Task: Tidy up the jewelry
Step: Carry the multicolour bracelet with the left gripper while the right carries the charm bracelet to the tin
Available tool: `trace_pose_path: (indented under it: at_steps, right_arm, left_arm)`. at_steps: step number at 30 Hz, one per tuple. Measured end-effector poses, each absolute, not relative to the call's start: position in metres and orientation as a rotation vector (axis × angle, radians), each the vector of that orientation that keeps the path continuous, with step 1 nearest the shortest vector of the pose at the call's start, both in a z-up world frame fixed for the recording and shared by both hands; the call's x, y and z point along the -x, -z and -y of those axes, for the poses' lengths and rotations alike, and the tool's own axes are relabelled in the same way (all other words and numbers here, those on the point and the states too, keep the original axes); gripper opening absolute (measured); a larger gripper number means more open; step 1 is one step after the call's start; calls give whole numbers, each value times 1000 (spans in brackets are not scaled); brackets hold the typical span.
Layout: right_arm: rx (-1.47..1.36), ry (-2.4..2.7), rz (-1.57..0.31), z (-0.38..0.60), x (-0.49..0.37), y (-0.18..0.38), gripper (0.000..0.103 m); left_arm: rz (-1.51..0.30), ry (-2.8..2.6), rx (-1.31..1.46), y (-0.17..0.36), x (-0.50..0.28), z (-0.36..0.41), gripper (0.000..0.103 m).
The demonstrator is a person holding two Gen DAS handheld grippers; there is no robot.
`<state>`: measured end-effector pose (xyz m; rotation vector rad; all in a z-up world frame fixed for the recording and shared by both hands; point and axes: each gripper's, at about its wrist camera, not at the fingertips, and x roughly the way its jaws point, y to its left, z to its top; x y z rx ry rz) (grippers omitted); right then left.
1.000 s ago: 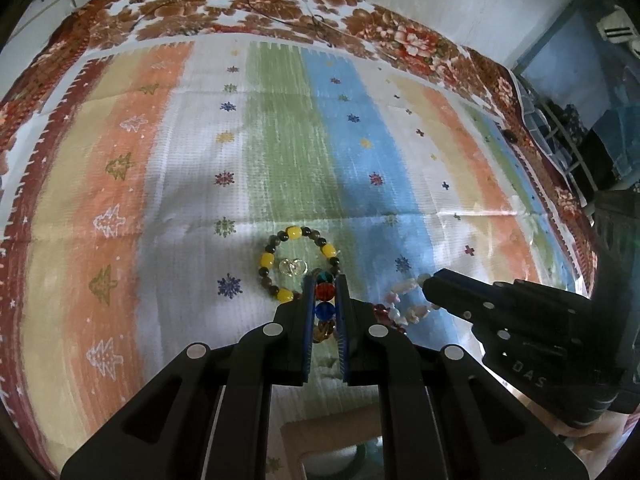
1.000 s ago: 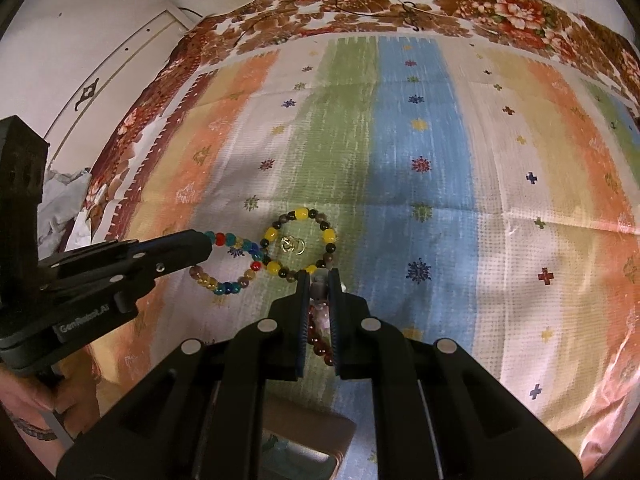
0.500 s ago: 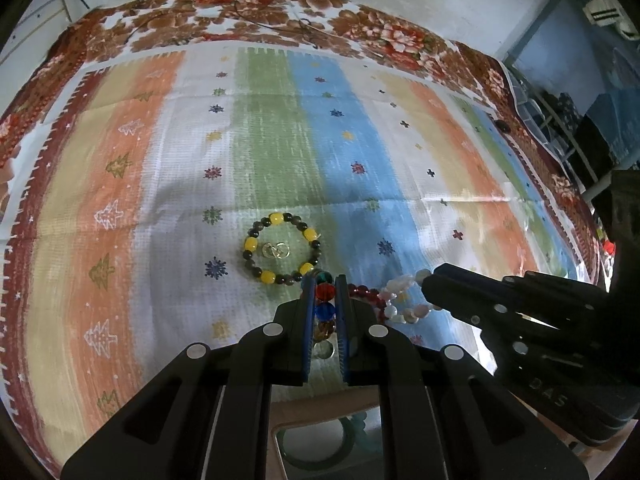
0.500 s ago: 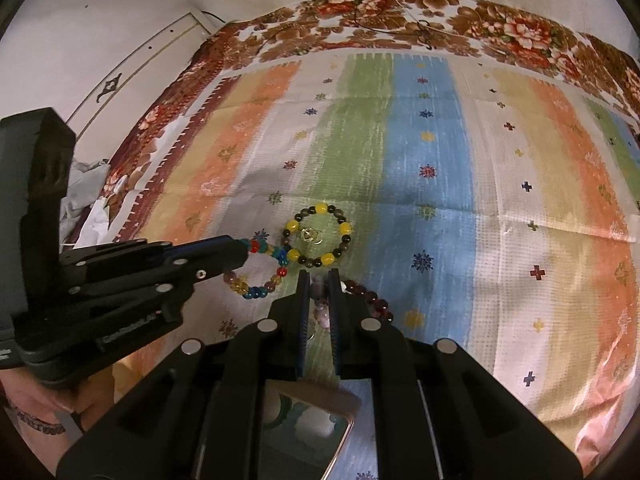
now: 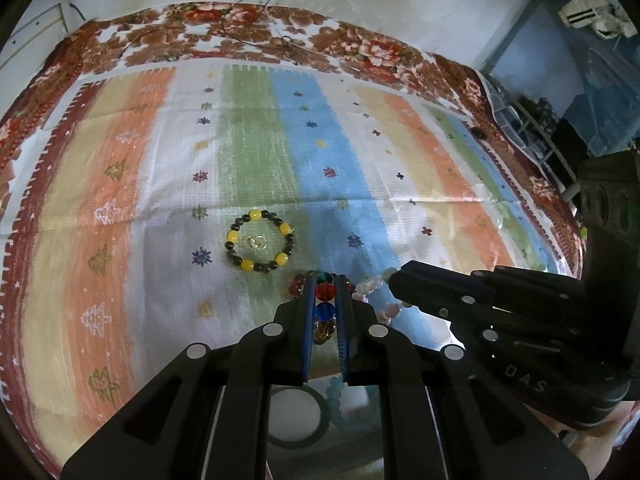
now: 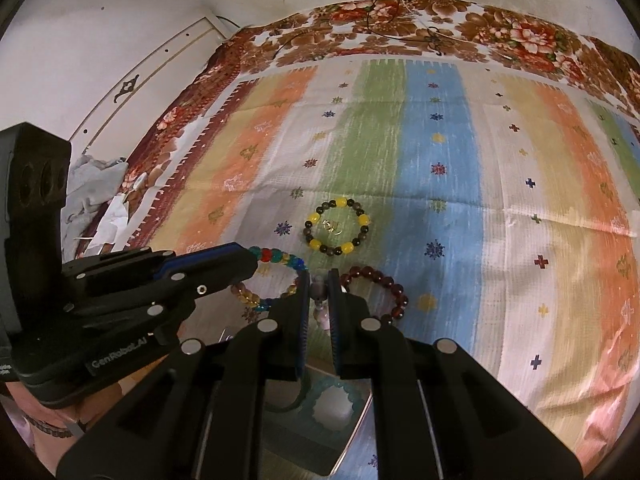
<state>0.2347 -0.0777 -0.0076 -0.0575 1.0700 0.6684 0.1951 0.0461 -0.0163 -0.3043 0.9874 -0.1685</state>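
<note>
My left gripper (image 5: 325, 280) is shut on a multicolour glass-bead bracelet (image 5: 325, 308), which also shows in the right wrist view (image 6: 276, 258). My right gripper (image 6: 319, 274) is shut on a pale pink stone bracelet (image 6: 320, 300), seen beside the left fingers in the left wrist view (image 5: 374, 284). A yellow-and-dark bead bracelet (image 5: 262, 246) with small rings inside it lies flat on the cloth ahead of both grippers. A dark red bead bracelet (image 6: 384, 286) lies just right of my right fingertips. Below both grippers sits an open box (image 6: 340, 432) holding a dark green bangle (image 5: 298, 438) and a pale teal bracelet (image 6: 334, 402).
A striped cloth with a floral border (image 5: 360, 168) covers the whole surface. Thin cables (image 5: 256, 20) lie at its far edge by the wall. Crumpled cloth and paper (image 6: 104, 192) lie off the left edge. Shelving (image 5: 532, 128) stands off the right edge.
Both grippers have drawn back toward the near edge, each carrying its bracelet. The yellow bracelet now lies farther ahead, and the box under the grippers shows more.
</note>
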Motion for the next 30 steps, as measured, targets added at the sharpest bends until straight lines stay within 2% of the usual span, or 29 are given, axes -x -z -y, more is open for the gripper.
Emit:
trace_pose_path:
  at_steps: [19,30]
  right_arm:
    - [68,-734,-1028,90,-182,-8,10]
    - [106,-753,-1043,93,-150,8,10]
  left_arm:
    - [-944,212,251,8,-149,-23,9]
    - [-937,208,172,12,-121,-13,9]
